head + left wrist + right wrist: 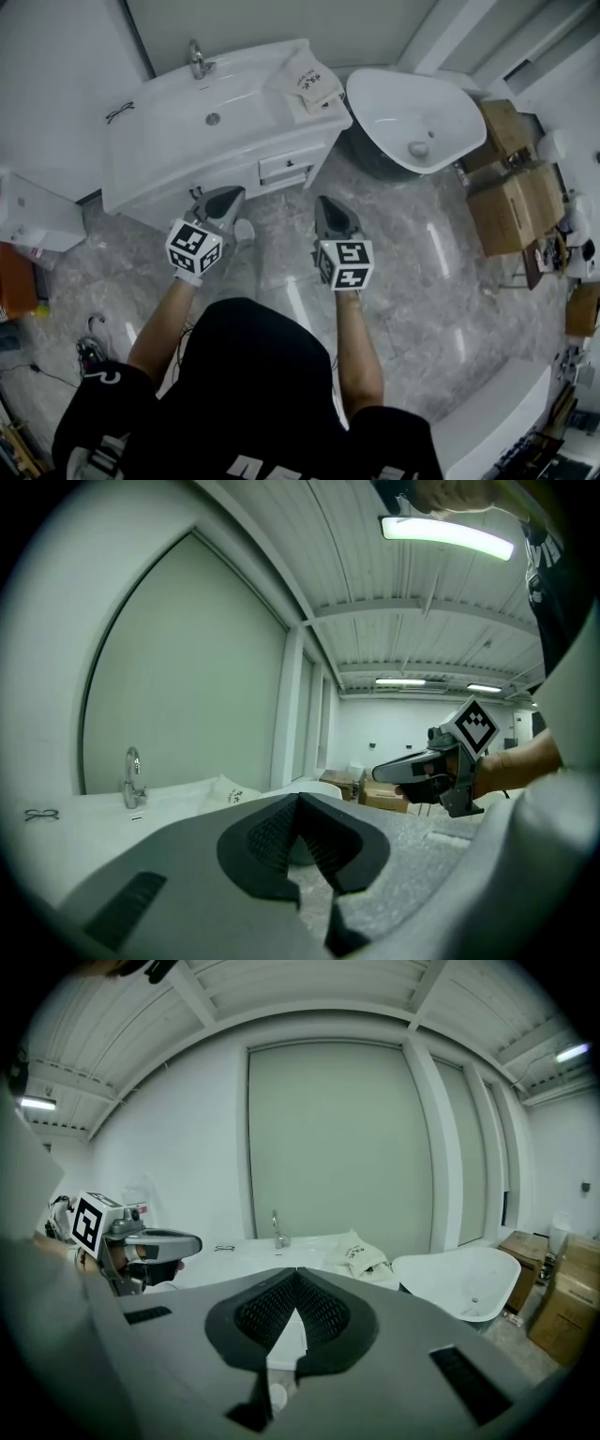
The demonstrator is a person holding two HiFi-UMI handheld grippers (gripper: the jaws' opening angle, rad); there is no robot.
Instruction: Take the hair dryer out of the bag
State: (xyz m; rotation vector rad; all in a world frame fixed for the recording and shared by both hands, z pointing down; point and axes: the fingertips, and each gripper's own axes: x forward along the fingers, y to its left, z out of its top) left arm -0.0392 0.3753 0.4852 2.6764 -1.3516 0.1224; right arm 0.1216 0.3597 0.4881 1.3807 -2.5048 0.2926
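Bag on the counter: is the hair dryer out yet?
Not out, apparently: no dryer shows on the counter, and the bag lies untouched.

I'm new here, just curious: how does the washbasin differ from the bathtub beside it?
The washbasin is rectangular, atop a cabinet, with a faucet; the bathtub is rounded and stands on the floor. The washbasin carries a bag; the bathtub doesn't. Both are white.
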